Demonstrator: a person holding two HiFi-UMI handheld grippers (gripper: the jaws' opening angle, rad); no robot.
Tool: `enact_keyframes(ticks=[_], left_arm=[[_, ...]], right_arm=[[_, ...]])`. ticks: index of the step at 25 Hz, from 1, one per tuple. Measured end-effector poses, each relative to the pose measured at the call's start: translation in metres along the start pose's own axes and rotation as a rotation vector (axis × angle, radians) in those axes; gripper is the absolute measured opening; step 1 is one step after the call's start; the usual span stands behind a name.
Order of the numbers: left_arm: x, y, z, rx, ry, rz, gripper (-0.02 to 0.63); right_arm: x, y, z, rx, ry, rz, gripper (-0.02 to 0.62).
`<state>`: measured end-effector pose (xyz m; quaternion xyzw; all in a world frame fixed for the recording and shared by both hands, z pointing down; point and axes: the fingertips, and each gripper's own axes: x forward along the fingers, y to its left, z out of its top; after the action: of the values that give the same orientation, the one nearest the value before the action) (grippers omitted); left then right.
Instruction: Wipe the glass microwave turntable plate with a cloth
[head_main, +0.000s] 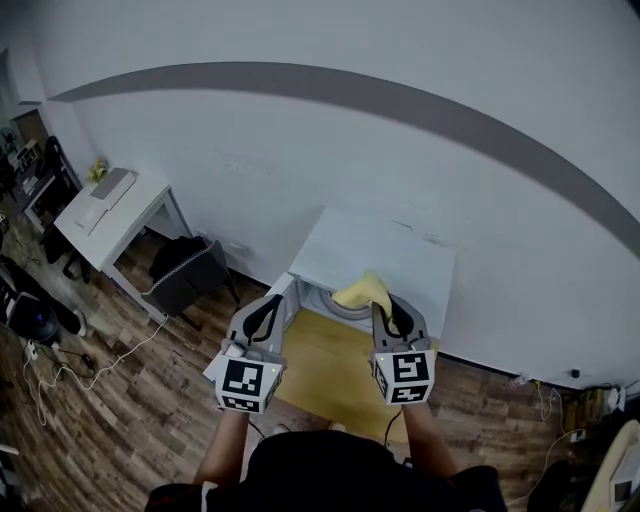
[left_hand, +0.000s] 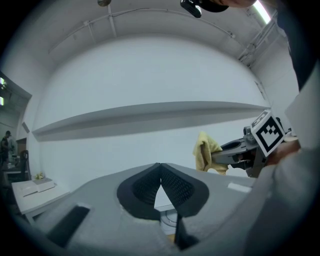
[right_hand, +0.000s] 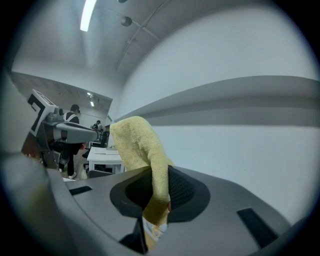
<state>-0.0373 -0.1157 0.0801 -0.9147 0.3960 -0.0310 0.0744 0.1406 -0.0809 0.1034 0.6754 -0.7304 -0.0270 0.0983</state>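
Yellow terry cloth (head_main: 362, 292) sits at the centre of the head view, pinched by the right gripper (head_main: 383, 308), with its loose end bunched over the glass turntable plate (head_main: 338, 306). Only a grey arc of the plate's round rim shows, at the near edge of the white table (head_main: 400, 260). The left gripper (head_main: 268, 305) is held level beside it, left of centre, apart from both cloth and plate. In the left gripper view, the left gripper (left_hand: 160, 167) is clenched, its ribbed black pads meeting tip to tip with nothing between them. A curved rim, likely the plate (left_hand: 168, 220), shows through the gap low in the frame. At centre right the cloth (left_hand: 205, 152) hangs limp from the right gripper (left_hand: 216, 156). In the right gripper view, the right gripper (right_hand: 155, 187) is grasping the cloth (right_hand: 137, 145), a thick fold standing above the pads and a short tail hanging below. The left gripper (right_hand: 82, 131) appears at upper left. Assessment: the plate is rigid, smooth and probably heavy for its size, slippery under hard pads, and liable to chip or break. It should be steadied at the rim, not the face. The cloth is light, soft and napped, and a pinched fold holds it well.
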Motion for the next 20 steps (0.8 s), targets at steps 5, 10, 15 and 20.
enact_keyframes(ticks=[5,10,15,20], left_arm=[[-0.003,-0.005,-0.008,-0.017,0.011,-0.007,0.017],[-0.004,-0.005,-0.007,-0.015,0.011,-0.013,0.018],[-0.007,-0.003,-0.006,-0.023,0.010,-0.011,0.018],[-0.008,-0.003,-0.009,-0.023,0.013,-0.012,0.018]], right_arm=[[-0.001,0.006,-0.003,0.003,0.001,0.017,0.049],[0.000,0.009,-0.005,0.001,0.008,0.024,0.049],[-0.001,0.014,-0.004,-0.004,0.007,0.029,0.049],[0.001,0.020,-0.006,-0.007,0.009,0.040,0.049]])
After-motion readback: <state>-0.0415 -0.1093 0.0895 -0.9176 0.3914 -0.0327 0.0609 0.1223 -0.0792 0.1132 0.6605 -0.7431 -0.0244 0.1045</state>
